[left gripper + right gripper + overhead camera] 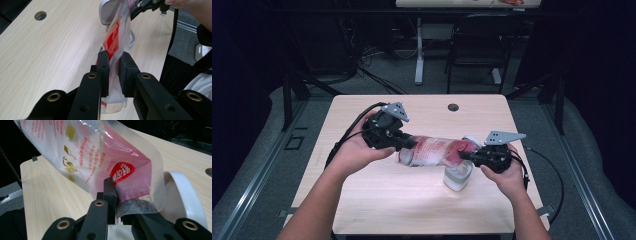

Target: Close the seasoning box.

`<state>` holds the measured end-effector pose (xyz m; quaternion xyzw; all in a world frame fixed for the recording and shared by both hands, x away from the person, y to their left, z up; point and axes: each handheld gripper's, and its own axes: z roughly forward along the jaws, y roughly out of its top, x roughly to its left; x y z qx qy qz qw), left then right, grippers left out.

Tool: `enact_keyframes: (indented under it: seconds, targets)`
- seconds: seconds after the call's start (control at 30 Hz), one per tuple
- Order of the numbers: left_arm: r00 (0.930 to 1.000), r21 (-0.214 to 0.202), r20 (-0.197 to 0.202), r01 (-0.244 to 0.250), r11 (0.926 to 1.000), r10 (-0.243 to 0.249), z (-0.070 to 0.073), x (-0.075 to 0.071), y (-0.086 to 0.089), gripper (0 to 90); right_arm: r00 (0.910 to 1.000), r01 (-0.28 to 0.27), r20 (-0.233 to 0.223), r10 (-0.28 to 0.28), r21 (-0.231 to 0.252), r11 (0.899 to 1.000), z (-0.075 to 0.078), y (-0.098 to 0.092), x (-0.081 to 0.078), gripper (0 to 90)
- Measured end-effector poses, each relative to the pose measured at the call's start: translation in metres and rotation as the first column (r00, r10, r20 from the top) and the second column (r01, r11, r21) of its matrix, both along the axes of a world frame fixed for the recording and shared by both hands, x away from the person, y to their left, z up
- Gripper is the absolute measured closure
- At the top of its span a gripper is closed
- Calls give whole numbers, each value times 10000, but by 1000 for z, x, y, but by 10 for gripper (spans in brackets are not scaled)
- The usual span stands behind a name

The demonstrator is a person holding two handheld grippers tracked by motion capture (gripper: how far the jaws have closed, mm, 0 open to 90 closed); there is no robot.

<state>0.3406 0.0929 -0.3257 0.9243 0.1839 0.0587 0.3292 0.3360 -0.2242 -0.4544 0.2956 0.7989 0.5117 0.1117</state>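
Observation:
A clear plastic bag (432,150) with red print hangs stretched sideways just above the wooden table (377,205). My left gripper (406,144) is shut on its left end; in the left gripper view the jaws (113,60) pinch the thin film of the bag (116,40). My right gripper (465,155) is shut on the bag's right corner. In the right gripper view the bag (100,152) rises from the jaws (119,197), and it covers the right finger. A white open container (458,177) stands under the bag's right end, its rim (185,192) beside my right jaws.
A round cable hole (453,107) sits near the table's far edge. Beyond the table stand a black chair (477,45) and a white desk leg (419,50). Black cables trail from both grippers across the table's sides.

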Motion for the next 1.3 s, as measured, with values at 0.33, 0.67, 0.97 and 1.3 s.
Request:
enact_keyframes:
  seconds: [0.33, 0.67, 0.97, 1.3]
  targets:
    - [10000, 35, 12, -2, 10000, 2, 1, 0, -1, 804, 10000, 11, -18, -11, 11, 10000, 0, 0, 0, 861]
    - [10000, -48, 0, -22, 10000, 22, 2, 1, -3, 801, 10000, -5, -28, 5, 2, 10000, -1, -1, 1, 865]
    - [10000, -46, 31, 15, 10000, -15, 3, 1, -5, 799, 10000, -33, -39, 32, -61, 10000, -1, -2, 1, 870]
    - [10000, -146, 85, -4, 9999, 5, 3, 0, -5, 795, 9999, -137, -71, 136, -177, 9997, -2, -1, 1, 875]
